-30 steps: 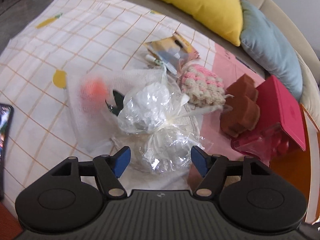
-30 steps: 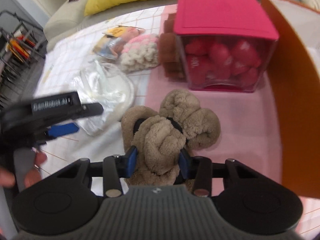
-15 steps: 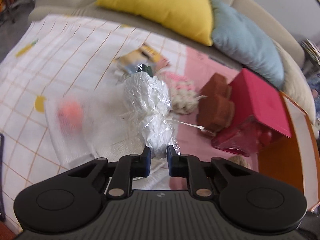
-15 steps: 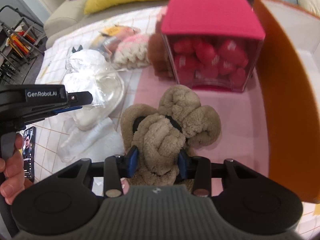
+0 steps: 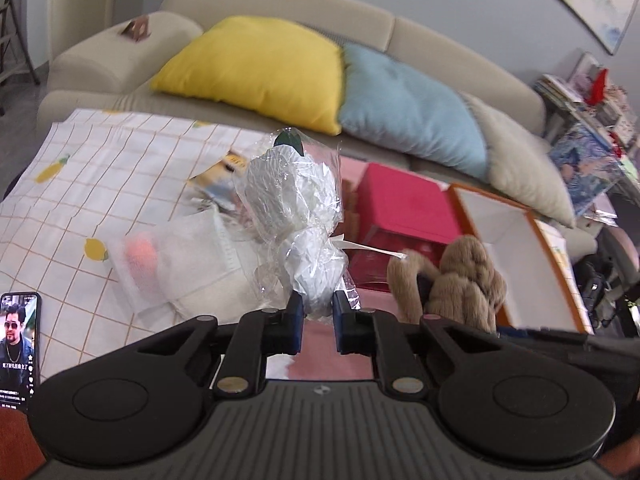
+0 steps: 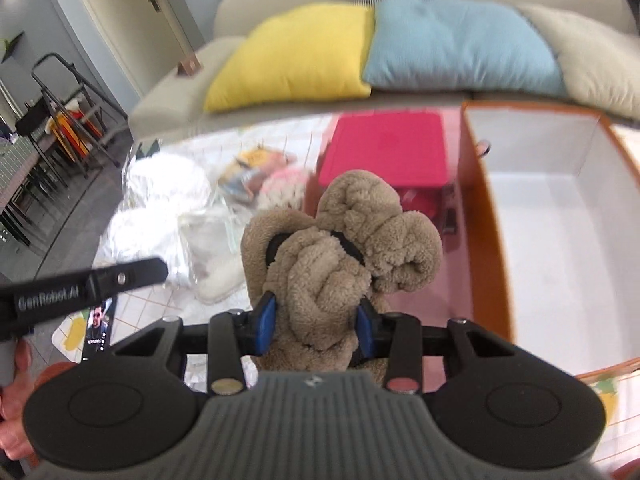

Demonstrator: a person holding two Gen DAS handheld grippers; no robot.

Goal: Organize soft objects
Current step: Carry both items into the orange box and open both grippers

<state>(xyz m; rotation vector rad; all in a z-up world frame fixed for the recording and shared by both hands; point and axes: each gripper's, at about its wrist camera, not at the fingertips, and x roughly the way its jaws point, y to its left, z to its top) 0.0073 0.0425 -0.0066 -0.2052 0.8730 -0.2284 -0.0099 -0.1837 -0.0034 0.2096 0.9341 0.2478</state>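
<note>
My left gripper [image 5: 316, 312] is shut on a clear plastic bag of white soft stuff [image 5: 298, 208] and holds it up above the checked cloth. My right gripper [image 6: 316, 320] is shut on a knotted brown plush toy [image 6: 344, 248], lifted clear of the pink cloth; the toy also shows in the left wrist view [image 5: 460, 276]. An open orange box with a white inside [image 6: 560, 216] stands just right of the toy. A pink and cream crochet piece [image 6: 286, 184] lies on the cloth behind.
A pink-lidded clear bin of red things [image 6: 388, 156] stands beside the orange box. A mesh pouch with an orange item [image 5: 160, 256] and a packet [image 6: 248, 172] lie on the cloth. A phone [image 5: 16, 336] lies at the left. Yellow [image 5: 256, 68] and blue [image 5: 408, 108] cushions sit behind.
My left gripper closed on the plastic bag and lifted it off the cloth. My right gripper raised the brown plush and moved it toward the orange box.
</note>
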